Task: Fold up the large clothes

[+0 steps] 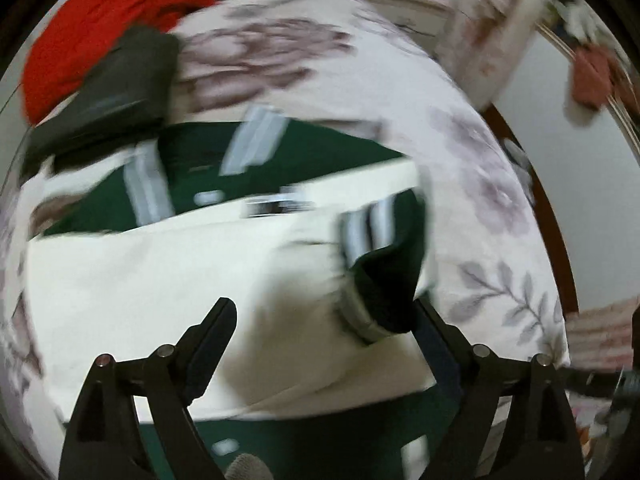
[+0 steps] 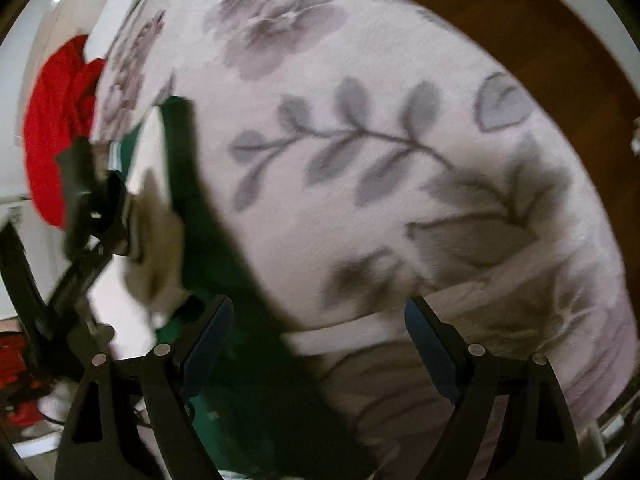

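Note:
A green and cream jacket (image 1: 192, 264) with pale striped bands lies spread on the flowered bedspread (image 1: 460, 152). One sleeve with a dark green cuff (image 1: 384, 292) is folded across the cream body. My left gripper (image 1: 322, 316) is open just above the cream part, its right finger beside the cuff. In the right wrist view my right gripper (image 2: 318, 316) is open above the jacket's green edge (image 2: 240, 280) where it meets the bedspread (image 2: 380, 152). The left gripper (image 2: 92, 208) shows blurred at the left there.
A red garment (image 1: 112, 12) and a folded dark garment (image 1: 116, 92) lie at the bed's far side. The brown wooden floor (image 2: 500, 20) lies past the bed's edge. Both views are blurred.

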